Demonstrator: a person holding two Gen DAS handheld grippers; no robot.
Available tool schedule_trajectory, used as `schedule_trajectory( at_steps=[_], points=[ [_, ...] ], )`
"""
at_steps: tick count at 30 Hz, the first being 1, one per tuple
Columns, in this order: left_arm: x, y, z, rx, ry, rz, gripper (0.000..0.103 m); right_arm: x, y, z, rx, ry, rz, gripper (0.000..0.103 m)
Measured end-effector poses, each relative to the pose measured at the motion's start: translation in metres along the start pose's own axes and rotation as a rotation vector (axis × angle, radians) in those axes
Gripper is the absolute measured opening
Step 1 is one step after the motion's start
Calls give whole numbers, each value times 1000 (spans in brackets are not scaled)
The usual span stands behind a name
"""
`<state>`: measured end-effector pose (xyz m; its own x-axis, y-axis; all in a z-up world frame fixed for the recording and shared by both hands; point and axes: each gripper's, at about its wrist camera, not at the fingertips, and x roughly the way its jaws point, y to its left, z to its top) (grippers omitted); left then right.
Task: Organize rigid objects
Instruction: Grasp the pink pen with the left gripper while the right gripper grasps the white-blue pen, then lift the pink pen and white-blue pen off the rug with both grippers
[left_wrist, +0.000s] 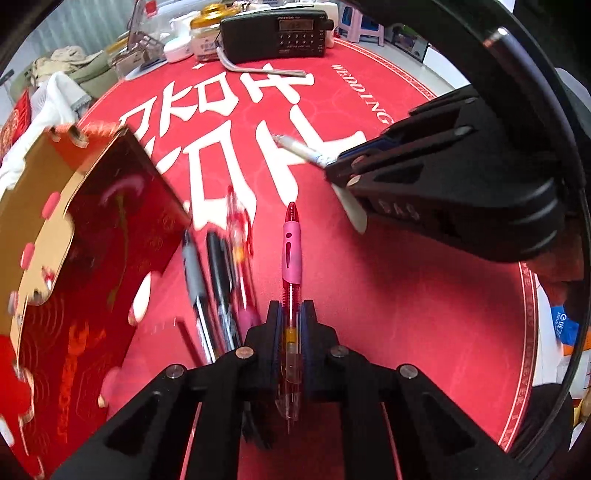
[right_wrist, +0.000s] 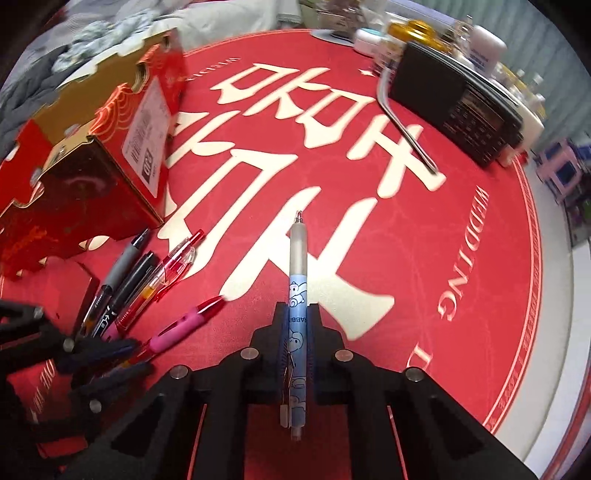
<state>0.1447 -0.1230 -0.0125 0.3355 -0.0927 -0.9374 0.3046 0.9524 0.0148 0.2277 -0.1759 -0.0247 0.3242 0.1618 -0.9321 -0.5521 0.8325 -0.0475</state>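
Observation:
My left gripper (left_wrist: 291, 314) is shut on a red pen with a pink grip (left_wrist: 291, 251), which points away over the red mat (left_wrist: 406, 295). My right gripper (right_wrist: 298, 314) is shut on a blue and grey cartoon pen (right_wrist: 298, 258). In the left wrist view the right gripper (left_wrist: 341, 168) comes in from the right with that pen (left_wrist: 303, 147) sticking out. In the right wrist view the left gripper (right_wrist: 110, 354) sits low at the left with the pink-grip pen (right_wrist: 181, 325). Three more pens (right_wrist: 140, 273) lie beside a red and gold box (right_wrist: 92, 147).
A black radio (right_wrist: 461, 103) and a metal hex key (right_wrist: 402, 122) lie at the far side of the mat. Jars and small containers (left_wrist: 203, 33) crowd behind the radio. Cloths (left_wrist: 55, 85) lie at the far left. The round mat ends on a white table edge (right_wrist: 554, 295).

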Motion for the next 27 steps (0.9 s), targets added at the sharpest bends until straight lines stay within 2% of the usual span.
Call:
schedule_trajectory(
  at_steps=[8, 13, 17, 22, 25, 27],
  points=[
    [-15, -5, -41, 12, -13, -21, 10, -25, 5, -61, 178, -26, -10, 10],
    [-30, -7, -72, 26, -32, -45, 10, -43, 21, -97, 273, -65, 17, 10],
    [-41, 4, -98, -2, -39, -59, 10, -63, 44, -117, 339, -105, 57, 10],
    [-48, 23, -121, -62, -32, -81, 10, -78, 89, -126, 330, -107, 108, 10],
    [-49, 32, -130, -86, -27, -84, 10, -70, 111, -128, 306, -49, 118, 10],
    [-49, 31, -132, -66, -23, -79, 10, -63, 117, -126, 278, -18, 90, 11]
  ],
)
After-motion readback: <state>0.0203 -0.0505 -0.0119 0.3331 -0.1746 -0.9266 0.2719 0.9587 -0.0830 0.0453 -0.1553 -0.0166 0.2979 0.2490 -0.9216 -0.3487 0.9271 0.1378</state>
